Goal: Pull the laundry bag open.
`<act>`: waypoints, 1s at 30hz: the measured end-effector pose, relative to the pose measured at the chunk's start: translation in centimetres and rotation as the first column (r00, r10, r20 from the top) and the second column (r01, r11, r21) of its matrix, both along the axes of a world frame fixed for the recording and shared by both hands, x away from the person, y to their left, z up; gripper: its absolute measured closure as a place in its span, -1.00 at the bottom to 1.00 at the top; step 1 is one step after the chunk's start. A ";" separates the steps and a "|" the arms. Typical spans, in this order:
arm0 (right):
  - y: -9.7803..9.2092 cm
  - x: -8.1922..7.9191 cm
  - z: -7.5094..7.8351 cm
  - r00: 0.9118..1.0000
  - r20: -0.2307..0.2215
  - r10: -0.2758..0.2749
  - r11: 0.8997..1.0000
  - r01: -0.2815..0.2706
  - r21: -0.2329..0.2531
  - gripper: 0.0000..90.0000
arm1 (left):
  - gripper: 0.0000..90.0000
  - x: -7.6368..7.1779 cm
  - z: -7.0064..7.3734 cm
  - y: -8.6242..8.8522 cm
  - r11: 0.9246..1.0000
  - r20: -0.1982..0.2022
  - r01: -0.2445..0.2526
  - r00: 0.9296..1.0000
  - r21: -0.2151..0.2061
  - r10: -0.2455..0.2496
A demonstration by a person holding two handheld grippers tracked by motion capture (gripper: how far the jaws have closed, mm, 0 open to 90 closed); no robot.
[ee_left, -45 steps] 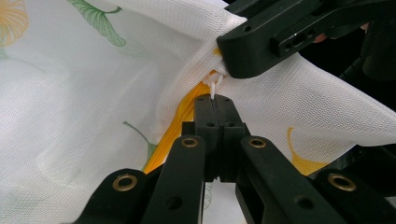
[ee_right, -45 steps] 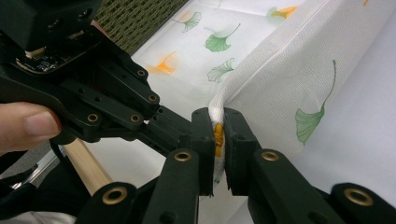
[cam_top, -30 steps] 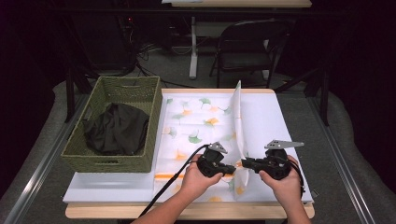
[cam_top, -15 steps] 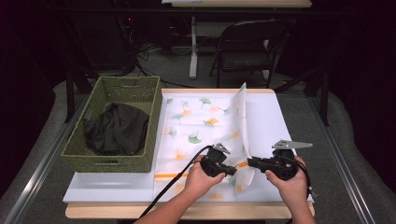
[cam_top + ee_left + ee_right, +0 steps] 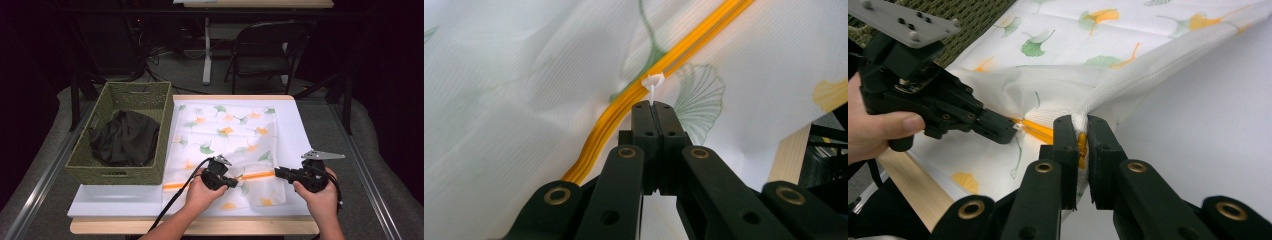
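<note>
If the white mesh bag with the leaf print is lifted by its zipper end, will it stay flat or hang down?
The mesh bag would probably hang limp: it already creases and bunches where the right gripper pinches it. It looks thin and see-through, so likely light. The orange zipper may be a little stiffer, though it bends too.

A dim lab or studio: dark curtained walls, loose floor cables (image 5: 165,55) and a black folding chair (image 5: 267,47) behind the white-topped wooden table (image 5: 120,200).

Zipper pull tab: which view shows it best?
Left gripper view: the white zipper pull sits at the shut tips of the left gripper, on the orange zipper. In the right gripper view it's hidden at that gripper's tip; high view too small to tell.
</note>
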State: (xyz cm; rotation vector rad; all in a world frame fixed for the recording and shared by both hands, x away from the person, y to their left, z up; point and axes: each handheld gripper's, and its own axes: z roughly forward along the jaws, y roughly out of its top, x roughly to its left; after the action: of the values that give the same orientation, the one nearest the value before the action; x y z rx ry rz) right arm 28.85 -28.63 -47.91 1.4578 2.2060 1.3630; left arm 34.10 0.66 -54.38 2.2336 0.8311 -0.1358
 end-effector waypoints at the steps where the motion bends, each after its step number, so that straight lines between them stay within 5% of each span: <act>1: -0.1 0.0 0.0 1.000 -0.004 -0.003 1.000 0.003 -0.007 0.87 | 1.00 0.0 0.0 0.3 1.000 0.006 0.000 1.000 0.007 0.000; 20: -1.0 0.1 -0.4 0.999 -0.015 -0.028 1.000 0.028 0.009 0.87 | 1.00 -0.8 0.3 6.9 0.996 0.003 -0.094 0.996 0.007 0.094; 30: -1.3 0.1 -0.4 0.999 -0.014 -0.042 0.999 0.042 0.000 0.87 | 1.00 -1.8 0.5 9.6 0.989 0.044 -0.148 0.988 0.027 0.147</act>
State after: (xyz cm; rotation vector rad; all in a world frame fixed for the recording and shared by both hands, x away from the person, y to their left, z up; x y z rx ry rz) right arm 28.93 -29.90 -48.30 1.5096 2.1710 1.3446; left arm 32.29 10.23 -53.85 2.1862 0.9776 -0.0058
